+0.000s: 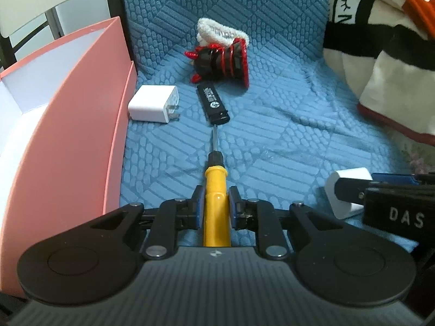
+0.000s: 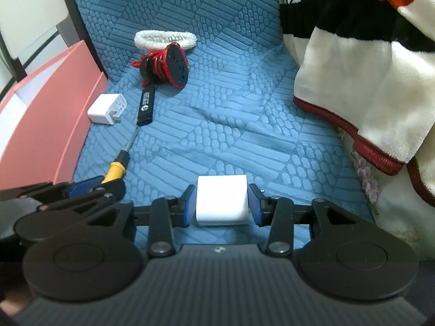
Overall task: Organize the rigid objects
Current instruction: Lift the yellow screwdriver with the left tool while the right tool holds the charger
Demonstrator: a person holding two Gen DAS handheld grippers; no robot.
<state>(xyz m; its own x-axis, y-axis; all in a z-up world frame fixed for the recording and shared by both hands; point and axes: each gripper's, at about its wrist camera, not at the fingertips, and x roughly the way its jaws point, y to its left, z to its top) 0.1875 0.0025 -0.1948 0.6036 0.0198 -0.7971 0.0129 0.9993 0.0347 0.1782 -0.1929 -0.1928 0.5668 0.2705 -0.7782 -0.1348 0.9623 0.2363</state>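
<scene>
Left gripper [image 1: 215, 207] clamped on screwdriver [image 1: 216, 190], right gripper [image 2: 221, 203] pinching white block [image 2: 221, 203] — pickup step; next, likely lift both toward pink box [image 1: 68, 125].

Both grippers are built of matte black plastic: left gripper [image 1: 215, 203], right gripper [image 2: 221, 203]. Blue pads [image 1: 199, 207] are fitted inside the fingers, silver screws [image 1: 155, 251] at the linkage pivots. A ribbed grey body with round discs is seen; white letters "DAS" [image 1: 406, 217] are printed on the right one.

Yellow screwdriver [image 1: 215, 190], white charger [image 2: 221, 203], blue cover [image 2: 217, 125]
</scene>
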